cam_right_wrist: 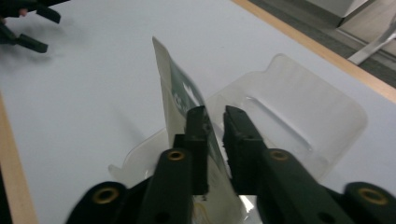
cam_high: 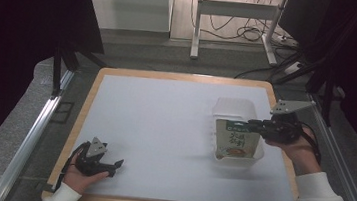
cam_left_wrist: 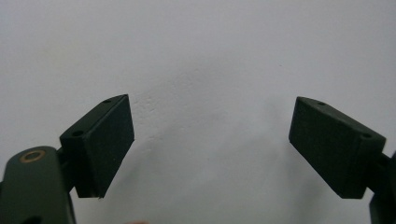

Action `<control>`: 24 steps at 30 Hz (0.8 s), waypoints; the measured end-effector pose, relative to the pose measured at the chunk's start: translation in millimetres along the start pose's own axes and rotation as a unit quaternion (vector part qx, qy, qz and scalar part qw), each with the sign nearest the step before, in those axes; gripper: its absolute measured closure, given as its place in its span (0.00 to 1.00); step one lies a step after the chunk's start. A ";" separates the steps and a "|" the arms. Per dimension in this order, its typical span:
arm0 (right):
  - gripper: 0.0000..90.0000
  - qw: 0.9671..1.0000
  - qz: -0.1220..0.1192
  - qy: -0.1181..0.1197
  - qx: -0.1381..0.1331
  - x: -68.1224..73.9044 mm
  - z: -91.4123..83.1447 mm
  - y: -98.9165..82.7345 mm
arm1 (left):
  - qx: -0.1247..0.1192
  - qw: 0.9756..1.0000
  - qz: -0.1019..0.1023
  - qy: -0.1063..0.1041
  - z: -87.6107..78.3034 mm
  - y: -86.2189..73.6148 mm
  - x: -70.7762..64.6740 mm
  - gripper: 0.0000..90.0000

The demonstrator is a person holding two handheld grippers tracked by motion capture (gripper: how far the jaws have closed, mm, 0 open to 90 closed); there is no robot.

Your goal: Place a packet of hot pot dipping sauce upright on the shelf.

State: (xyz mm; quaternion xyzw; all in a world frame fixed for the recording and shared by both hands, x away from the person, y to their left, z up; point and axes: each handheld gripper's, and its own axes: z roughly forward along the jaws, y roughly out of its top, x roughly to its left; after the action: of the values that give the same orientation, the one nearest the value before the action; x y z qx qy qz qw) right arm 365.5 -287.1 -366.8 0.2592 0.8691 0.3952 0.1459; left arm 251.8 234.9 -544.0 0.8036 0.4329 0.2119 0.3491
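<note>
1. On the table (cam_high: 163, 129), white surface with a wooden rim; the wide centre and the 9 o'clock half lie bare, with free room for either hand.
2. Clear plastic container (cam_high: 238, 112) sits at about 3 o'clock of the table centre, lid hinged open toward 12 o'clock, close to the right wooden edge.
3. Printed pouch (cam_high: 235, 142) stands roughly upright in the container's near tray, face toward the person, tilted slightly.
4. Right gripper (cam_high: 259, 125) comes in from 3 o'clock, level, at the pouch's upper right edge.
5. Right gripper view: pouch (cam_right_wrist: 180, 100) edge runs up between the two black jaws, which stand only slightly apart. The left pad lies against the film; whether the right pad presses on it cannot be told, probably a small gap.
6. Left gripper (cam_high: 114, 166) rests at 7 o'clock near the front rim, well apart from the container.
7. Left gripper view: jaws spread wide, holding nothing, bare white table between them.
</note>
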 end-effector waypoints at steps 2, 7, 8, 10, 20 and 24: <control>0.61 1.000 0.004 -0.029 -0.009 3.0 -0.3 1.1 | 0.000 1.000 0.000 0.000 -0.1 0.0 0.0 0.16; 0.42 0.998 0.022 -0.059 -0.030 9.0 -1.6 6.9 | 0.002 1.000 0.002 0.000 -0.3 0.0 -0.1 0.16; 0.40 0.996 0.032 -0.067 -0.040 10.5 -3.3 9.0 | 0.000 1.000 0.000 0.001 -0.1 -0.1 -0.2 0.16; 0.35 0.994 0.049 -0.075 -0.068 16.1 -8.2 15.2 | -0.001 1.000 -0.001 0.002 -0.3 -0.1 0.1 0.16; 0.29 0.994 0.029 -0.004 -0.107 62.1 1.6 32.4 | -0.004 1.000 -0.001 0.003 -0.6 -0.1 -0.7 0.16; 0.27 0.994 0.021 0.018 -0.109 79.7 12.6 33.7 | -0.004 1.000 -0.001 0.003 -0.9 -0.2 -0.4 0.16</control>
State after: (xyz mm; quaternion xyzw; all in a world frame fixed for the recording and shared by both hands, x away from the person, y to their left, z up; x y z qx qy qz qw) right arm 316.9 -215.7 -353.1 0.2532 0.8178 0.4949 0.1491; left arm 250.8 235.0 -543.6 0.8012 0.4341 0.2155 0.3511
